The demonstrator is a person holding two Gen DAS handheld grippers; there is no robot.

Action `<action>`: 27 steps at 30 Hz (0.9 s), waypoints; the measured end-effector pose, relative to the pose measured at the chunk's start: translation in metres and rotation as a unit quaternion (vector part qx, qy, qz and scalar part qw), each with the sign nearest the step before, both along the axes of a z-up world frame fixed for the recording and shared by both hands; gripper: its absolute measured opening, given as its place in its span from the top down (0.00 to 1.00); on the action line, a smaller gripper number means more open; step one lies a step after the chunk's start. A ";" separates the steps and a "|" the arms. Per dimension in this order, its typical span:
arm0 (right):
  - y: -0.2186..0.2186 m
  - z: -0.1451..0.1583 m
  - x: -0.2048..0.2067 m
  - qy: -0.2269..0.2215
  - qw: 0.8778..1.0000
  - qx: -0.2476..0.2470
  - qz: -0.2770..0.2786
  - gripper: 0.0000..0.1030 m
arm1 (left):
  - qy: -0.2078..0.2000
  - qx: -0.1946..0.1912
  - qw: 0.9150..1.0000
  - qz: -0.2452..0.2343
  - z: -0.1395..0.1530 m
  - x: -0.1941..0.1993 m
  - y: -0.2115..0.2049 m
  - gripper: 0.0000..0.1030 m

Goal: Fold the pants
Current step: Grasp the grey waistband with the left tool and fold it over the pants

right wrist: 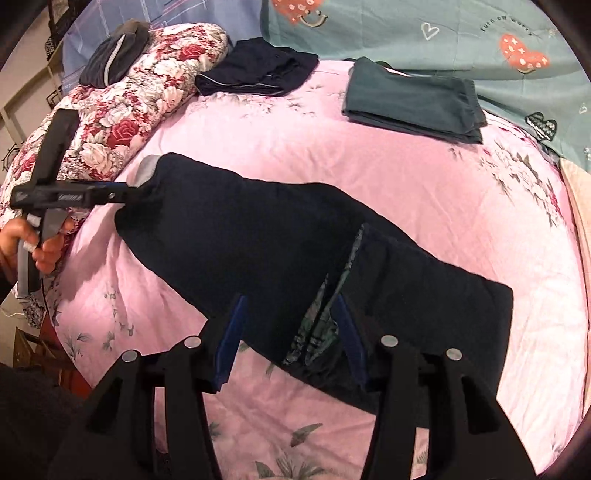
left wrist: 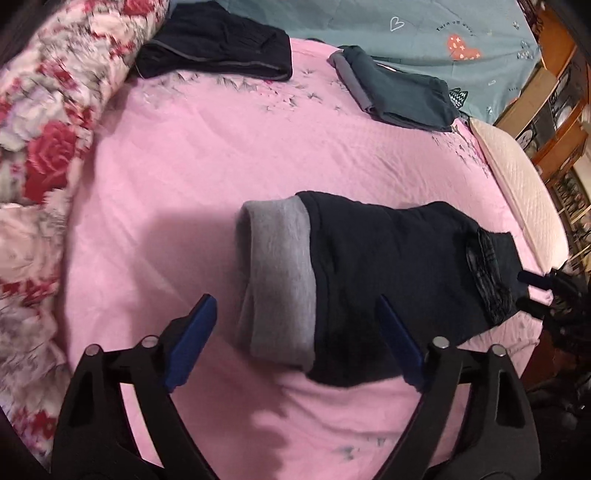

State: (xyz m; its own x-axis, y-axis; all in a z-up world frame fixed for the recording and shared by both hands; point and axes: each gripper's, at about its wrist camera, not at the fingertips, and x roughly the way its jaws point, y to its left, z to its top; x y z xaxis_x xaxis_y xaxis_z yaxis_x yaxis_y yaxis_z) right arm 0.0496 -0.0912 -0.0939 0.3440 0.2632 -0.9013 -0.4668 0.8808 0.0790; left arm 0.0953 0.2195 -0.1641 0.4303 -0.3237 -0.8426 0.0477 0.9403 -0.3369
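Observation:
Dark navy pants (right wrist: pixel 266 236) with a grey fleece lining lie folded lengthwise on the pink bedsheet (right wrist: pixel 388 158). In the left wrist view the pants (left wrist: pixel 391 266) show a turned-out grey end (left wrist: pixel 280 273). My left gripper (left wrist: pixel 295 314) is open, its jaws astride the grey end, just above it. It also shows in the right wrist view (right wrist: pixel 122 192) at the far-left end of the pants. My right gripper (right wrist: pixel 291 314) is open over the waist end, astride a plaid pocket lining (right wrist: pixel 317 328). Its fingertips (left wrist: pixel 532 284) show at the right in the left wrist view.
Two folded dark garments lie at the back of the bed, one navy (right wrist: pixel 258 70) and one grey-green (right wrist: pixel 413 99). A floral quilt (right wrist: pixel 140 96) is rolled along the left with a grey garment (right wrist: pixel 114 55) on it. A teal blanket (right wrist: pixel 443 33) lies behind. Wooden shelves (left wrist: pixel 554 85) stand at right.

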 end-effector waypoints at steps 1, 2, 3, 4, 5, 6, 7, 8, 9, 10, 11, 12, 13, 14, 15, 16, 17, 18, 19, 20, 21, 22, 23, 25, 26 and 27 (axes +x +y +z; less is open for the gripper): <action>-0.002 0.001 -0.001 -0.001 1.000 -0.002 -0.005 0.51 | 0.009 -0.007 1.000 -0.002 -0.005 0.004 0.000 0.27; -0.004 0.001 -0.002 -0.002 1.000 -0.004 -0.009 0.51 | 0.031 -0.005 0.999 -0.006 -0.014 0.010 -0.001 0.42; -0.006 0.002 -0.003 -0.003 1.000 -0.006 -0.013 0.51 | 0.048 0.003 0.999 -0.010 -0.021 0.014 -0.001 0.46; -0.009 0.003 -0.003 -0.004 1.000 -0.007 -0.016 0.51 | 0.051 0.005 0.999 -0.012 -0.023 0.016 -0.001 0.46; -0.012 0.003 -0.004 -0.006 1.000 -0.008 -0.022 0.51 | 0.055 0.001 0.998 -0.012 -0.021 0.015 0.000 0.46; -0.014 0.003 -0.004 -0.006 1.000 -0.008 -0.026 0.51 | 0.061 -0.002 0.998 -0.011 -0.020 0.015 0.000 0.46; -0.018 0.003 -0.004 -0.004 0.999 -0.006 -0.033 0.51 | 0.070 -0.007 0.997 -0.009 -0.019 0.015 0.002 0.45; -0.021 0.002 -0.003 -0.003 0.999 -0.005 -0.041 0.51 | 0.085 -0.013 0.996 -0.003 -0.019 0.014 0.004 0.40; -0.024 0.002 -0.002 -0.001 0.999 -0.003 -0.047 0.51 | 0.101 -0.012 0.995 0.004 -0.022 0.015 0.006 0.35; -0.026 0.001 -0.001 0.001 0.999 -0.001 -0.052 0.51 | 0.118 -0.014 0.993 0.016 -0.027 0.016 0.008 0.29; -0.028 0.000 0.000 0.003 0.998 0.000 -0.056 0.51 | 0.119 -0.020 0.992 0.023 -0.029 0.017 0.010 0.28; -0.030 -0.001 0.001 0.004 0.998 0.001 -0.060 0.51 | 0.122 -0.021 0.992 0.027 -0.030 0.017 0.009 0.27; -0.032 -0.001 0.003 0.003 0.998 0.002 -0.065 0.51 | 0.123 -0.014 0.992 0.027 -0.030 0.018 0.007 0.28; -0.032 -0.001 0.003 0.004 0.998 0.003 -0.066 0.51 | 0.121 -0.004 0.992 0.022 -0.028 0.019 0.003 0.31; -0.033 -0.001 0.004 0.005 0.998 0.003 -0.067 0.51 | 0.116 -0.003 0.993 0.011 -0.026 0.018 -0.002 0.39; -0.034 -0.002 0.005 0.007 0.998 0.004 -0.067 0.51 | 0.115 -0.003 0.993 0.006 -0.024 0.017 -0.006 0.46; -0.034 -0.003 0.005 0.008 0.998 0.005 -0.068 0.51 | 0.112 -0.003 0.994 0.006 -0.024 0.015 -0.008 0.51; -0.035 -0.003 0.005 0.010 0.998 0.005 -0.068 0.51 | 0.108 -0.005 0.994 0.007 -0.023 0.013 -0.009 0.53; -0.037 -0.004 0.005 0.010 0.998 0.006 -0.069 0.51 | 0.101 -0.007 0.995 0.012 -0.021 0.011 -0.008 0.56; -0.038 -0.004 0.006 0.011 0.998 0.007 -0.069 0.51 | 0.096 -0.009 0.995 0.016 -0.019 0.009 -0.007 0.58; -0.040 -0.004 0.006 0.011 0.997 0.010 -0.070 0.51 | 0.085 -0.009 0.996 0.023 -0.014 0.006 -0.007 0.59; -0.042 -0.004 0.007 0.011 0.997 0.011 -0.072 0.51 | 0.076 -0.007 0.997 0.027 -0.011 0.004 -0.008 0.60; -0.043 -0.004 0.007 0.012 0.997 0.012 -0.073 0.51 | 0.067 -0.004 0.997 0.028 -0.006 0.001 -0.010 0.61; -0.048 -0.006 0.009 0.015 0.997 0.014 -0.080 0.51 | 0.049 0.008 0.998 0.027 0.002 -0.005 -0.015 0.62; -0.051 -0.007 0.011 0.018 0.996 0.016 -0.084 0.51 | 0.045 0.010 0.998 0.030 0.006 -0.003 -0.017 0.62; -0.053 -0.008 0.011 0.019 0.996 0.018 -0.087 0.51 | 0.039 0.008 0.999 0.037 0.011 -0.004 -0.018 0.62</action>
State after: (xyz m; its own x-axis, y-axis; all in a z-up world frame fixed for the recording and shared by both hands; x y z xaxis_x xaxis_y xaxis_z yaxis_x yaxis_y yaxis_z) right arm 0.0611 -0.1446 -0.1014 0.3537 0.2339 -0.9057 -0.3026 0.9448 0.1259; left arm 0.0910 0.2019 -0.1533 0.3857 -0.2796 -0.8793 -0.0473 0.9457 -0.3215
